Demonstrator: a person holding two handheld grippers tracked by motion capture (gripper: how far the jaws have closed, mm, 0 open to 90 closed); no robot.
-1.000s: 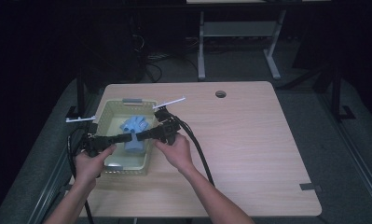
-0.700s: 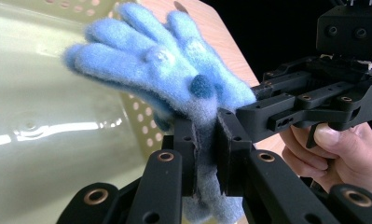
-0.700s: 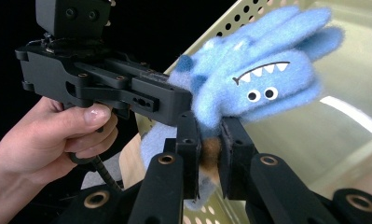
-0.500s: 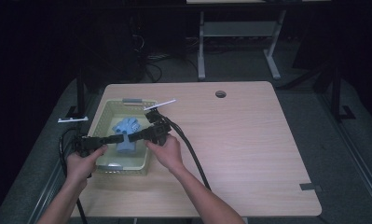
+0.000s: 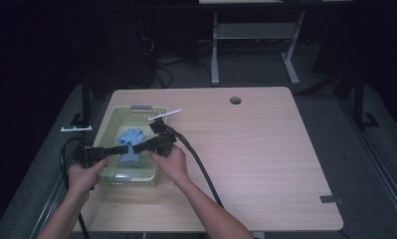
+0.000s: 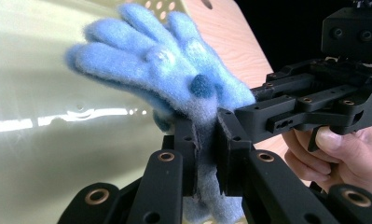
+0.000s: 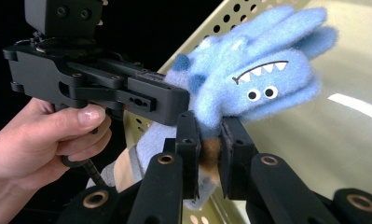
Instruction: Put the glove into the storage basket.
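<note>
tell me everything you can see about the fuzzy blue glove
The fuzzy light-blue knitted glove has a monster face on one side: two white eyes, a jagged toothy mouth, and darker blue spots. Its cuff looks grey with a tan or orange band. It is held above the pale green perforated plastic basket, fingers spread and pointing away from the person. The left gripper and the right gripper both pinch it near the cuff from opposite sides.

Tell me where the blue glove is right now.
In the high view the blue glove sits at the table's left side, over the pale green basket, pinched between the left gripper and the right gripper.
</note>
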